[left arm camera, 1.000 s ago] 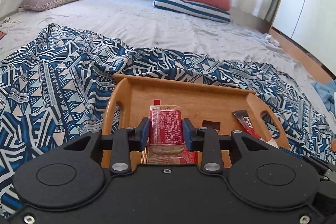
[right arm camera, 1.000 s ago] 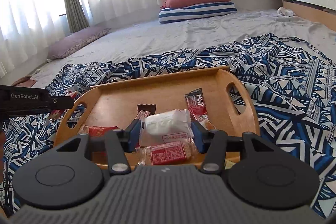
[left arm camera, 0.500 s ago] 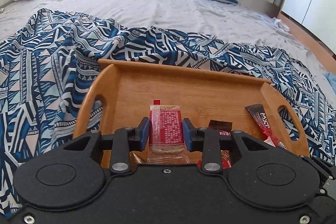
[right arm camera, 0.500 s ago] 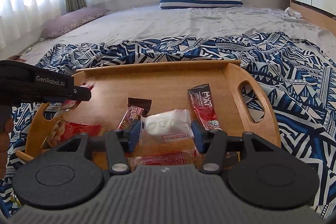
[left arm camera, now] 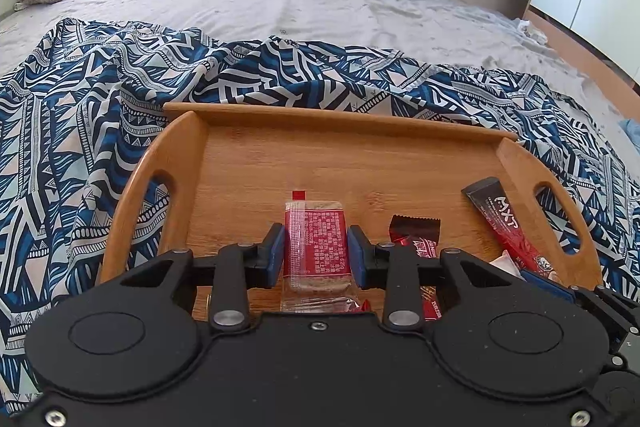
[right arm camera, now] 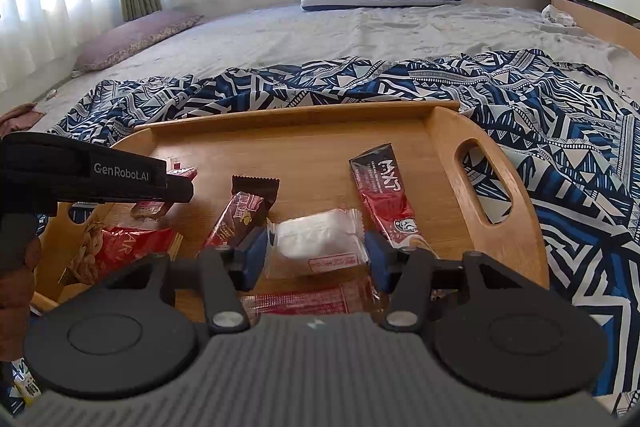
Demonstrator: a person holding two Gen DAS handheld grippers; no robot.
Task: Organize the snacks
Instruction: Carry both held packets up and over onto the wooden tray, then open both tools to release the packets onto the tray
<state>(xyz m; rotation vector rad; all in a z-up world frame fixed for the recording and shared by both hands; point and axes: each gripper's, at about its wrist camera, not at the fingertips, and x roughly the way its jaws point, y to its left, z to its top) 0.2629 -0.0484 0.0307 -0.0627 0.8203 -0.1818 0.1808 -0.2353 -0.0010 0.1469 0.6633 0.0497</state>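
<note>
Two grippers have come down over the wooden tray on the patterned blanket in the last second, and the tray now fills more of both views. The left gripper is nearly closed, its pads pressed on a red biscuit packet above the tray's left half. The right gripper is about half open around a white wrapped snack, pads against its sides, near the tray's front edge. Other snacks already lie inside, among them a red stick sachet and a brown-ended bar. Both loads look ready to be set down.
</note>
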